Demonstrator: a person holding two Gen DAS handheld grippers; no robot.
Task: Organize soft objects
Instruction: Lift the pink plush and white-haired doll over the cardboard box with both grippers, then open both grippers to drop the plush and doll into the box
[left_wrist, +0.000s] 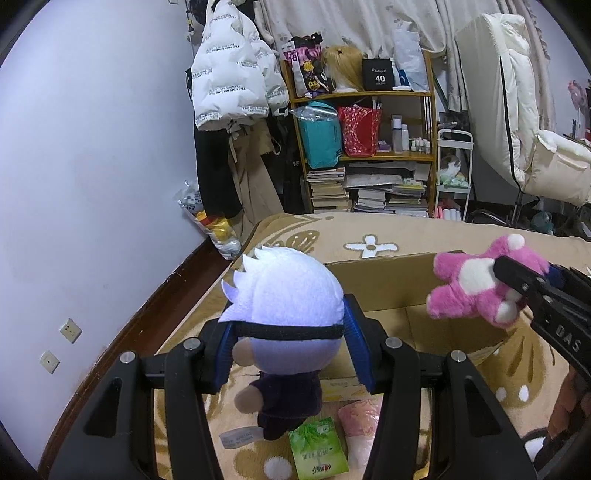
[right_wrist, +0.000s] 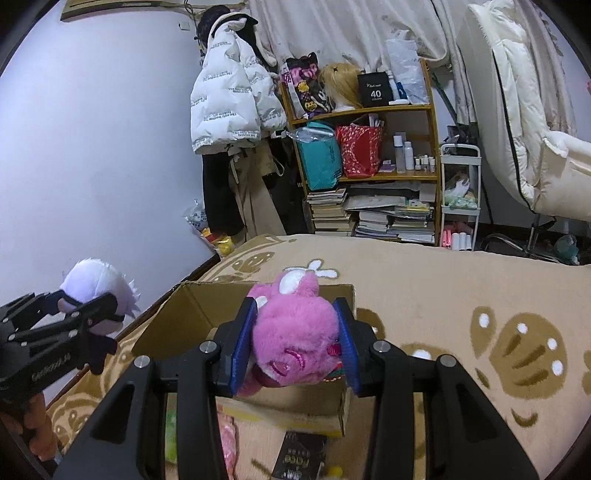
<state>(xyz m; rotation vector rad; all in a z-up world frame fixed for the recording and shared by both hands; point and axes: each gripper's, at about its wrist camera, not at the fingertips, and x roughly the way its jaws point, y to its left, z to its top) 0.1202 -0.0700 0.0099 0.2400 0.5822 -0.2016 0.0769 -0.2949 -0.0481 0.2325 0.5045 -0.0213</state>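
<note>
Left wrist view: the left tongs (left_wrist: 290, 338) clamp the head of a white-haired plush doll (left_wrist: 284, 317) between blue pads (left_wrist: 356, 350), the doll hanging above the near left rim of an open cardboard box (left_wrist: 384, 284). Only this view shows the doll's front: black blindfold band, dark outfit, a sewn tag at its foot. Below it on the patterned bed cover (left_wrist: 406, 229) lie a green packet (left_wrist: 317, 450) and a pink soft item (left_wrist: 360, 415). At right, the right tongs (left_wrist: 511, 275) hold a pink plush bear (left_wrist: 480, 286) over the box's right side; its spread limbs and white paw pads face the camera.

Right wrist view: the right tongs (right_wrist: 297, 334) close on the pink plush bear (right_wrist: 295, 328), seen here from behind and above, its fur dense, with a stitched mouth and a red ribbon near the right pad. This view alone looks into the cardboard box (right_wrist: 195, 314), its flaps raised, and shows a black packet (right_wrist: 299, 458) on the bed cover (right_wrist: 461, 288) just near of the box. At far left, the left tongs (right_wrist: 90, 314) grip the white-haired plush doll (right_wrist: 98, 284), apart from the box. Both views share the far bookshelf (right_wrist: 369, 173) and hanging white puffer jacket (right_wrist: 232, 99).
</note>
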